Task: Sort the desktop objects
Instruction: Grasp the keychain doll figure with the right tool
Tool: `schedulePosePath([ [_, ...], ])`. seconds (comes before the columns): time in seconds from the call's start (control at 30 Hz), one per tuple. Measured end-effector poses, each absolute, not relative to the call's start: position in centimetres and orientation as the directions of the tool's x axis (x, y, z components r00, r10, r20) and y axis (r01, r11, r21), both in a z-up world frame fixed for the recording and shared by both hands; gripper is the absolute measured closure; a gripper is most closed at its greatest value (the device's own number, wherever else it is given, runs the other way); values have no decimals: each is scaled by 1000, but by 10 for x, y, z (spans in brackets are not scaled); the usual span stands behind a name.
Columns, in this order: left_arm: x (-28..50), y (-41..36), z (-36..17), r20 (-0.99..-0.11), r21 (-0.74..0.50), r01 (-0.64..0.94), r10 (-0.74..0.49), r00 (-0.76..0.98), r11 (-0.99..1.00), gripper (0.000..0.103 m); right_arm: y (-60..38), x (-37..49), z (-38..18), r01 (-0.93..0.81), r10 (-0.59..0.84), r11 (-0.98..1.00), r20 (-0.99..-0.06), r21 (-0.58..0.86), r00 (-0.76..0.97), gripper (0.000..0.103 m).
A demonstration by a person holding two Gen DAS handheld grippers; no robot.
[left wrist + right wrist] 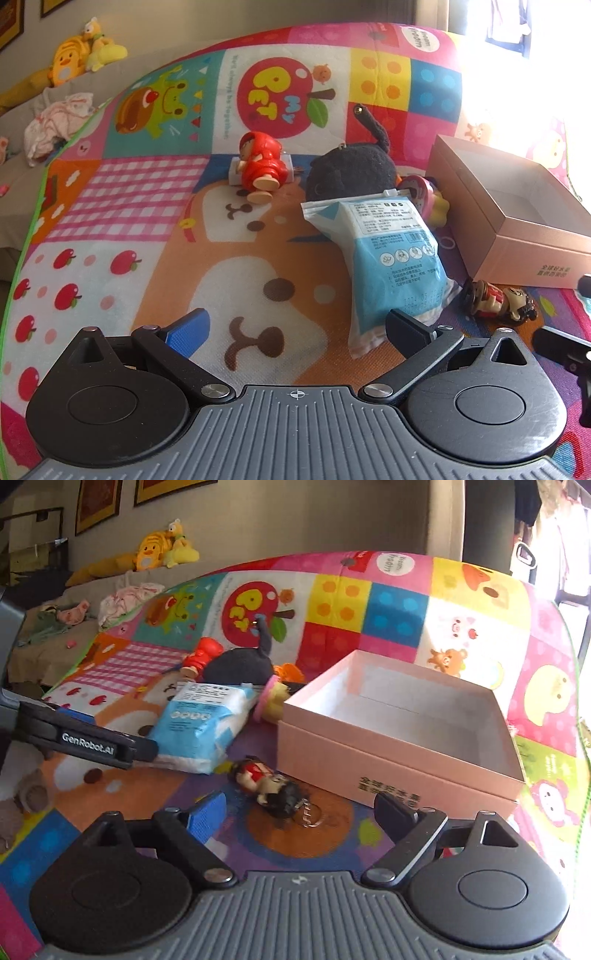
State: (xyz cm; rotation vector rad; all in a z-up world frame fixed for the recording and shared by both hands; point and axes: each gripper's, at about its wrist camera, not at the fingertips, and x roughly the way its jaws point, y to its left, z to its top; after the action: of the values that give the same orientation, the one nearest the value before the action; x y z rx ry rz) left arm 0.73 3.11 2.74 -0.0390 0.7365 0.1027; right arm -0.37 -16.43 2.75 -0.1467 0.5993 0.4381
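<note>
Mat [402,598]: bright patchwork cover over the tabletop, carrying everything below.

Box [399,760]: pink card, open-topped, nothing inside; stiff and light by the look of it. It sits on my right side, the likely bin.

Pouch [391,258]: blue-and-white sealed pack, lying flat, its far end resting against the plush. Soft, slick film, probably light; I would pinch a sealed edge, not the puffy middle.

Plush [351,173]: black, soft, squashable; grip anywhere on the body.

Red doll [260,166]: hard plastic, on its side atop a small grey block, well apart from the box. Take it across the torso.

Pink toy [271,701]: wedged between pouch and box, partly hidden.

Keychain doll [266,781]: lying just beside the box front, ring trailing (small and rigid, may roll). Grip the body.

Left claw [297,328]: wide open, holding nothing, near the pouch's near end.

Right claw [301,812]: wide open, holding nothing, over the keychain doll.
</note>
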Motion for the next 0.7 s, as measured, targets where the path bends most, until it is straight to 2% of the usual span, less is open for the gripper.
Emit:
schedulePosePath([
  [0.1,6,31,32,-656,-15,-103,68,752,995,0,-149,13,22,-427,354,904,-595,20,722,17],
  [0.13,5,32,34,-649,-23,-98,60,759,995,0,-145,18,19,-424,345,906,-609,16,714,25],
  [0.17,5,32,36,-641,-29,-94,54,766,995,0,-142,21,16,-430,341,903,-628,11,700,44],
  [0.2,4,31,37,-636,-34,-91,49,770,995,0,-140,23,14,-433,330,901,-645,-2,689,52],
  [0.23,5,30,39,-634,-37,-87,44,772,996,0,-141,23,12,-437,328,899,-650,-7,685,65],
  [0.27,6,28,40,-636,-41,-79,35,771,996,0,-146,20,11,-441,330,897,-649,-9,685,69],
  [0.43,22,-4,36,-640,-55,35,-62,766,998,0,-177,-3,6,-396,263,914,-620,-85,739,69],
  [0.53,37,-25,24,-659,-13,75,-65,749,997,0,-198,-10,3,-367,248,927,-615,-73,748,68],
  [0.6,45,-34,16,-682,14,90,-56,729,996,0,-209,-8,2,-338,252,941,-615,-25,747,55],
  [0.67,49,-35,10,-691,29,87,-43,721,996,0,-214,-6,4,-309,249,951,-607,5,755,34],
  [0.7,50,-34,9,-689,31,81,-37,724,996,0,-215,-4,4,-302,247,953,-608,11,754,30],
])
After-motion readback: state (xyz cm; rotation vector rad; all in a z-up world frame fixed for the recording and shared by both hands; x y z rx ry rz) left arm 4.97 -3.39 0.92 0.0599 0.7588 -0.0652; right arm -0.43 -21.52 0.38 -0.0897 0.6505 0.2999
